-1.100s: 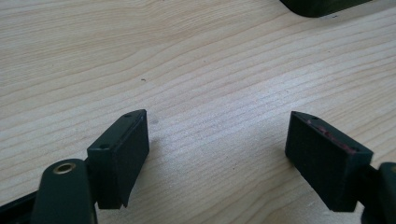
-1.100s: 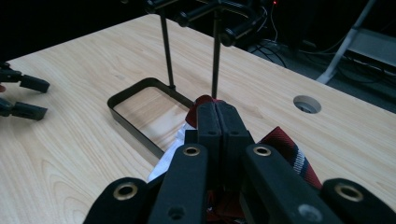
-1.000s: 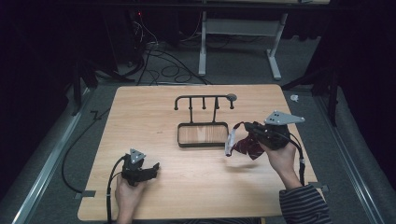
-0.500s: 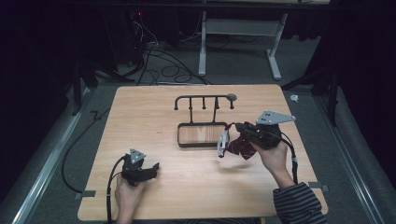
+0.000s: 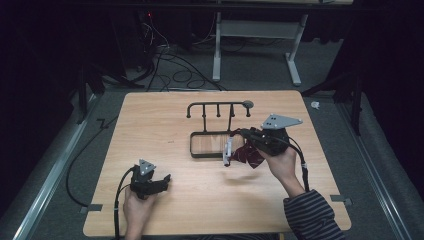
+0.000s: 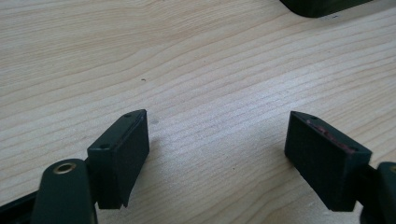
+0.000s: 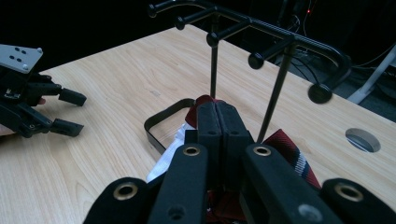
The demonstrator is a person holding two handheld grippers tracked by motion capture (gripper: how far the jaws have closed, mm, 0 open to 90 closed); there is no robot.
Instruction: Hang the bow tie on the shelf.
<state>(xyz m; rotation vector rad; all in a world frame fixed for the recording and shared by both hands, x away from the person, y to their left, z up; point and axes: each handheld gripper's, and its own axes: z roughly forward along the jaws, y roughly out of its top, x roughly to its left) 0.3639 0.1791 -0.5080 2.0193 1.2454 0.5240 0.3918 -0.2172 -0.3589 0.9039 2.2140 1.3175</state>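
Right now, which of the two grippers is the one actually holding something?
The right gripper: its jaws are shut on the dark red striped cloth beside the black rack. The left gripper sits open over bare table.

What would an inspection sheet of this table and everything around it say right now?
Surface: wooden table, round hole near one corner.
Job's things: black rack with pegs on a tray base; dark red striped tie with a white label, held above the table beside the rack.
Clutter: nothing seen.
Grippers: left hand-held gripper open, low over bare wood; right hand-held gripper shut on the tie.
Cables: one trails from each gripper; more lie on the floor behind.
Surroundings: dark room, white frame beyond the table.
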